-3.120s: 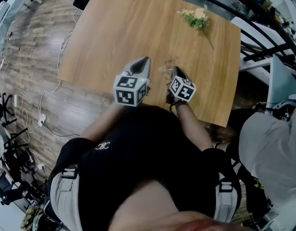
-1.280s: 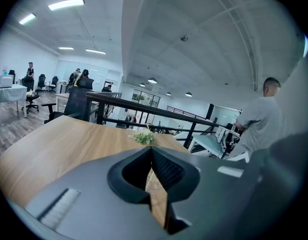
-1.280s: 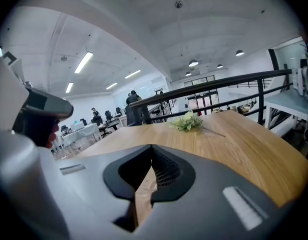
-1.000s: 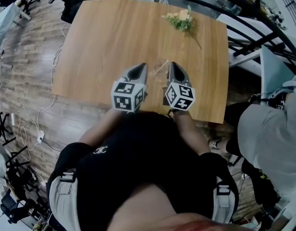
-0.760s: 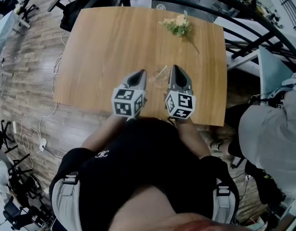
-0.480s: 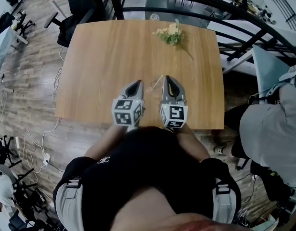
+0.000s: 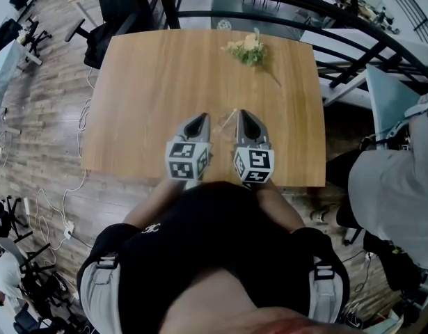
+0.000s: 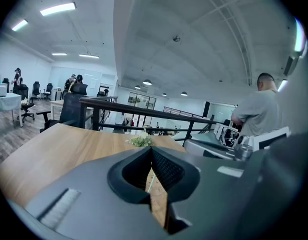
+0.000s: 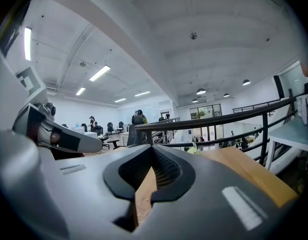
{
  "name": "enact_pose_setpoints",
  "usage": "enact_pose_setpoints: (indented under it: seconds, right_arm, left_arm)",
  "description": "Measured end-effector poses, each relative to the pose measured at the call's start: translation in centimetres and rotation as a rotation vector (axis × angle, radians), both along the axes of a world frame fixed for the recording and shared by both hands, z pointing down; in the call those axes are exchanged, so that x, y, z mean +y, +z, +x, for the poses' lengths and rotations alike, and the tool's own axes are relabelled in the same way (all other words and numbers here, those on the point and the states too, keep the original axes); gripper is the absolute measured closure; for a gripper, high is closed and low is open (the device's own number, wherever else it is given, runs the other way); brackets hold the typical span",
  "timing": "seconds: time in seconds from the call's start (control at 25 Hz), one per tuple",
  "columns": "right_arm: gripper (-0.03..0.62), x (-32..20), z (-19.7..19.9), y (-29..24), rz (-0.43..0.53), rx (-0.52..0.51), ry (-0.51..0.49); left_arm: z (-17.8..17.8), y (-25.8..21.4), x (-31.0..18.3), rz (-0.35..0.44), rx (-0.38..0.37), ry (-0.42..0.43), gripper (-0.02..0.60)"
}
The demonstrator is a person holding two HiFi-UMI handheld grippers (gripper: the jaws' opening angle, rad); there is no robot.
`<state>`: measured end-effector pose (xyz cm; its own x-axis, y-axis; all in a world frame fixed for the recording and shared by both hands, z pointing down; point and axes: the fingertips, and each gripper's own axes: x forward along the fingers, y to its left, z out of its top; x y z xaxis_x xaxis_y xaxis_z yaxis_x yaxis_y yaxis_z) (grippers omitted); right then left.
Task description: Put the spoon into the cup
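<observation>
Right tool (image 7: 242, 115) jaws closed, holding nothing; left tool (image 7: 202, 117) likewise | spoon (image 7: 230, 119) looks seated in the clear cup (image 7: 220, 124) on the desk (image 7: 144, 82), between both tips | long axis leans, handle up and far-right | I'd back straight off, clear of the handle; cup looks tippy

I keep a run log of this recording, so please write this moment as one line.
left gripper: shut | right gripper: shut | spoon: leaning up between grippers, unheld | cup: too faint to confirm
</observation>
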<state>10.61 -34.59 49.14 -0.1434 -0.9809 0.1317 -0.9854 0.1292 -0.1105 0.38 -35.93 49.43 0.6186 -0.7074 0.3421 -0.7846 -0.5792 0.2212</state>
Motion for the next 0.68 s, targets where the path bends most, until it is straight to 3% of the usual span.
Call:
enact_pose_setpoints:
  seconds: [0.36, 0.68]
  right_arm:
    - [0.591, -0.38, 0.56, -0.02, 0.0, 0.004, 0.009]
    - [0.591, -0.97, 0.49, 0.32, -0.005, -0.003, 0.009]
  left_arm:
    - [0.35, -0.88, -0.41, 0.089, -0.002, -0.011, 0.571]
    - [0.16, -0.48, -0.86, 0.113, -0.046, -0.012, 0.571]
